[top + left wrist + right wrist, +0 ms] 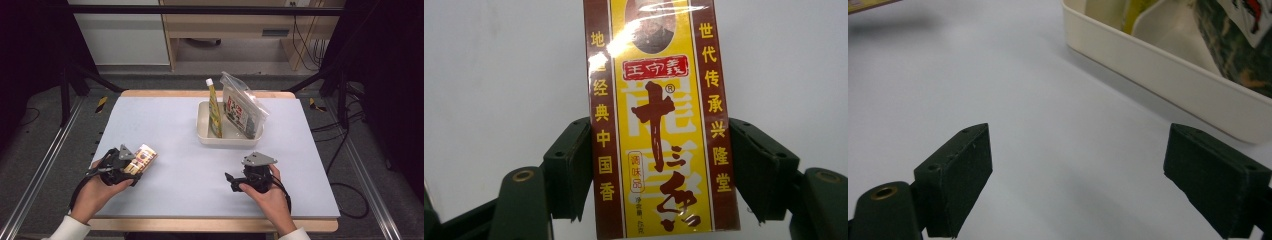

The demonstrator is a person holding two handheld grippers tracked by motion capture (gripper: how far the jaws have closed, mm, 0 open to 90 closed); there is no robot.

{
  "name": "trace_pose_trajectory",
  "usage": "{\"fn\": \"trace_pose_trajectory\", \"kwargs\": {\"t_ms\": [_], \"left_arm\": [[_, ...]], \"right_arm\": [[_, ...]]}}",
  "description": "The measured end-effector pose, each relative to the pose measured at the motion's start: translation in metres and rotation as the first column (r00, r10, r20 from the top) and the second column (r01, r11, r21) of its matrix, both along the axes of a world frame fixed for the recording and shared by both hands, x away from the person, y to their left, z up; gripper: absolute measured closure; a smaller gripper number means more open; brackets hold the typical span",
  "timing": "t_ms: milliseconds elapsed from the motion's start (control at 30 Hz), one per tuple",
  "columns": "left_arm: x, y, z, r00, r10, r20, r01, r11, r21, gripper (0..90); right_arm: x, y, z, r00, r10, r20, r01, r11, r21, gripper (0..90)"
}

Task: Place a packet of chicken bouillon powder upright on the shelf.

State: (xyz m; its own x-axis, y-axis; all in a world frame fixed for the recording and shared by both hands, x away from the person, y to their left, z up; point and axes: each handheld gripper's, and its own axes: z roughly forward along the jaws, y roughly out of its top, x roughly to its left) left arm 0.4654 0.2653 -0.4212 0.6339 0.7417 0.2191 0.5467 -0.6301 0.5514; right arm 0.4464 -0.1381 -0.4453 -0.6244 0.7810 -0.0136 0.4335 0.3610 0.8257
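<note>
Your left gripper (134, 165) grips a yellow-and-brown seasoning box (141, 158) near the table's (165, 125) left front, the box angled toward the centre. Your right gripper (231, 180) rests near the front right, pointing left, well apart from the box. Toward the far edge, a cream tray (202, 131) holds an upright yellow pouch (215, 112) and a leaning clear bag (243, 107).
</note>
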Motion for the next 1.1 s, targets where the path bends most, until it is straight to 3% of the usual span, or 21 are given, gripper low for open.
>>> {"fn": "trace_pose_trajectory", "kwargs": {"t_ms": [67,167,267,367,467,600,667,700,867,967,1100], "left_arm": [[0.002,-0.011,0.002,0.9983,-0.019,0.055,0.021,0.9990,-0.038,31.5],[0.005,-0.027,0.002,0.9916,-0.049,0.120,0.061,0.9929,-0.102,31.5],[0.006,-0.041,-0.001,0.9819,-0.069,0.177,0.093,0.9865,-0.135,31.6],[0.004,-0.048,-0.003,0.9758,-0.076,0.205,0.110,0.9808,-0.161,31.6],[-0.002,-0.051,-0.004,0.9626,-0.075,0.260,0.124,0.9765,-0.176,31.6],[-0.011,-0.057,-0.009,0.9586,-0.076,0.274,0.129,0.9753,-0.180,31.8],[-0.017,-0.062,-0.010,0.9527,-0.083,0.292,0.139,0.9745,-0.176,31.8],[-0.020,-0.064,-0.011,0.9526,-0.086,0.292,0.143,0.9731,-0.180,31.8],[-0.026,-0.074,-0.013,0.9367,-0.134,0.323,0.194,0.9676,-0.162,31.8],[-0.028,-0.077,-0.017,0.9376,-0.146,0.316,0.205,0.9651,-0.163,31.8],[-0.030,-0.078,-0.018,0.9324,-0.161,0.323,0.224,0.9598,-0.169,31.8]], "right_arm": [[0.001,0.007,0.001,0.9999,0.014,0.004,-0.014,0.9999,0.002,12.6],[0.003,0.017,0.004,0.9997,0.020,-0.017,-0.019,0.9989,0.043,13.1],[0.007,0.024,0.008,0.9996,0.027,-0.003,-0.027,0.9990,0.037,16.4],[0.016,0.029,0.016,0.9997,0.025,0.002,-0.025,0.9973,0.070,20.9],[0.026,0.038,0.023,0.9991,0.043,0.000,-0.042,0.9953,0.087,23.3],[0.036,0.054,0.037,0.9973,0.071,0.021,-0.073,0.9912,0.111,25.8],[0.035,0.059,0.041,0.9964,0.082,0.023,-0.085,0.9862,0.142,28.1],[0.032,0.060,0.041,0.9955,0.093,0.016,-0.095,0.9848,0.145,28.2],[0.020,0.057,0.032,0.9935,0.114,0.007,-0.113,0.9782,0.174,34.9],[0.018,0.054,0.028,0.9930,0.117,-0.014,-0.112,0.9720,0.207,35.5],[0.018,0.051,0.031,0.9926,0.118,-0.027,-0.106,0.9510,0.291,39.0]]}}
